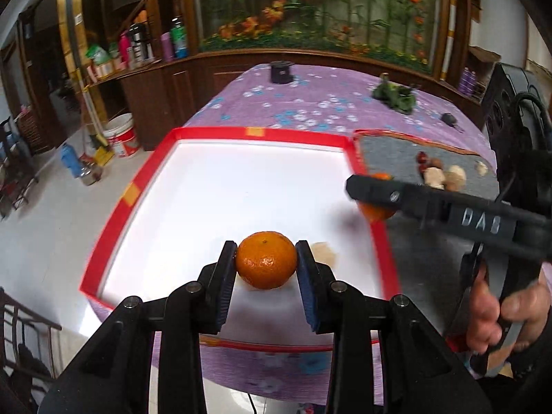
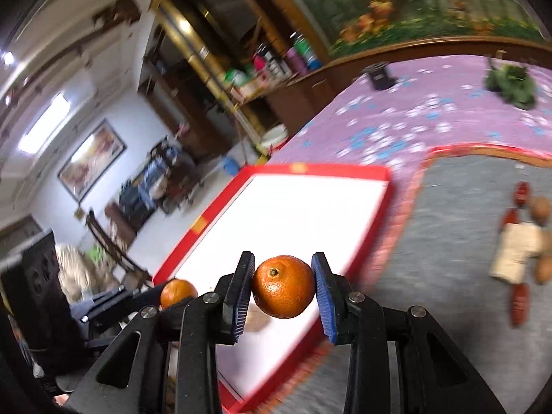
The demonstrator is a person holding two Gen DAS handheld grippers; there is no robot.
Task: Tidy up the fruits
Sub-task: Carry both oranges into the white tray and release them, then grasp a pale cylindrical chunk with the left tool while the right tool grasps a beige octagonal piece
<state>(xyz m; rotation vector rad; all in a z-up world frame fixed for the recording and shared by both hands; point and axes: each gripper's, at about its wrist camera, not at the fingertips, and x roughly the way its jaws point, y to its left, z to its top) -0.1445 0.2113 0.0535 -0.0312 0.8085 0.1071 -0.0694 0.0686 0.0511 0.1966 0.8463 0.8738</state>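
Note:
My left gripper (image 1: 266, 262) is shut on an orange mandarin (image 1: 266, 259) and holds it over the near part of the white tray with a red rim (image 1: 220, 135). My right gripper (image 2: 283, 286) is shut on a second mandarin (image 2: 283, 286) above the tray's right edge (image 2: 390, 186). In the left wrist view the right gripper (image 1: 365, 193) reaches in from the right, its mandarin (image 1: 374, 211) partly hidden. The left gripper's mandarin also shows in the right wrist view (image 2: 177, 292). A pale brown lump (image 1: 324, 252) lies in the tray.
A grey mat (image 1: 396, 155) right of the tray holds red dates (image 2: 519, 298), walnuts (image 2: 540, 207) and a pale piece (image 2: 515, 252). A purple flowered cloth (image 1: 310, 100) covers the table, with a black cup (image 1: 281, 71) and green leaves (image 1: 395, 95) at the back.

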